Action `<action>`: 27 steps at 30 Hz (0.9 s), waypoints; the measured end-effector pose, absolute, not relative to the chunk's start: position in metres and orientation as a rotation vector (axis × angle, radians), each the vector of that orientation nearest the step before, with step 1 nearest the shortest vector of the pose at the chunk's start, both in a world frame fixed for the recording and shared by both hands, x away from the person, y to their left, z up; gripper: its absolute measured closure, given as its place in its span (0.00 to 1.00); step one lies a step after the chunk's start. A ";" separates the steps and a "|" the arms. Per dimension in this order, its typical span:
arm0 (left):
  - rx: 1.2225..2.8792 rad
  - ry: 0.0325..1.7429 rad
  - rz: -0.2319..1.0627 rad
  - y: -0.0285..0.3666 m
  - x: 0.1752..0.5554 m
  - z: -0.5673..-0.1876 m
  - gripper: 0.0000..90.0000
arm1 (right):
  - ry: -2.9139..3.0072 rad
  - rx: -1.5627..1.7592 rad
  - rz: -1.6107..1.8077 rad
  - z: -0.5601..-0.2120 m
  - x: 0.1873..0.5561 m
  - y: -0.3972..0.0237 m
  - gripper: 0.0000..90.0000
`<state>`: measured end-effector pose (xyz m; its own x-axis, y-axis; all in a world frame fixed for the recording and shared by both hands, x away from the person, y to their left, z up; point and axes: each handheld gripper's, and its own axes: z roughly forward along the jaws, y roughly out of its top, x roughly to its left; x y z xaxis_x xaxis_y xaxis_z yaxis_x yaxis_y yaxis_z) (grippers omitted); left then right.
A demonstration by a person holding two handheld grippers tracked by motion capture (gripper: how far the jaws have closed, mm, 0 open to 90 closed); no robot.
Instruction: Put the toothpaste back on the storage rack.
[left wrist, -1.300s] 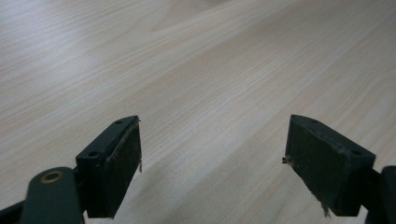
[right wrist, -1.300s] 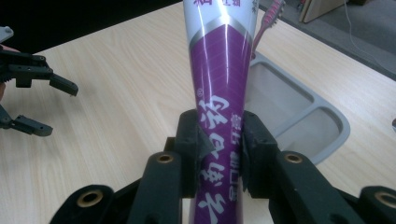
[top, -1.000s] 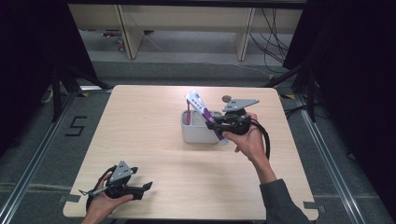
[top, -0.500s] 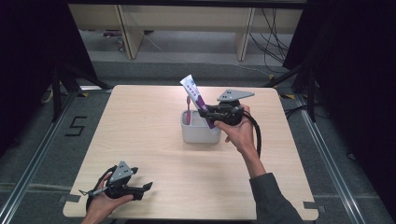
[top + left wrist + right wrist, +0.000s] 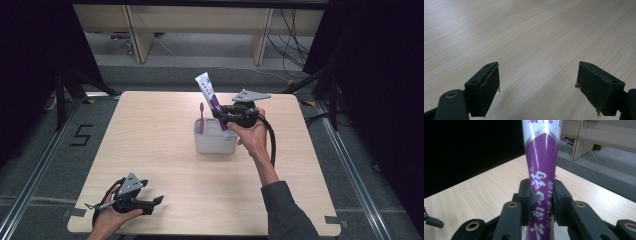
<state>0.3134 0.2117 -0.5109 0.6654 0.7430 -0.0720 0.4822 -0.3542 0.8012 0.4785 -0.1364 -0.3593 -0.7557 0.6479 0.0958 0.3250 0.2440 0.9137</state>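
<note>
One toothpaste tube (image 5: 212,97) is clenched in the right gripper (image 5: 223,113) above one cup (image 5: 215,143) holding one toothbrush (image 5: 201,118). The left gripper (image 5: 156,200) rests released on the desk (image 5: 150,145).

Bare wooden table (image 5: 165,150); grey floor (image 5: 45,165)
</note>
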 end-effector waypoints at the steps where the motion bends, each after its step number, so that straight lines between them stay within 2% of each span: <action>1: 2.021 0.951 0.385 0.211 0.314 -0.511 0.20 | 2.211 0.875 1.523 -0.360 0.481 -0.137 0.81; 27: 2.032 0.937 0.385 0.210 0.313 -0.511 0.20 | 2.120 0.932 1.518 -0.386 0.508 -0.126 0.81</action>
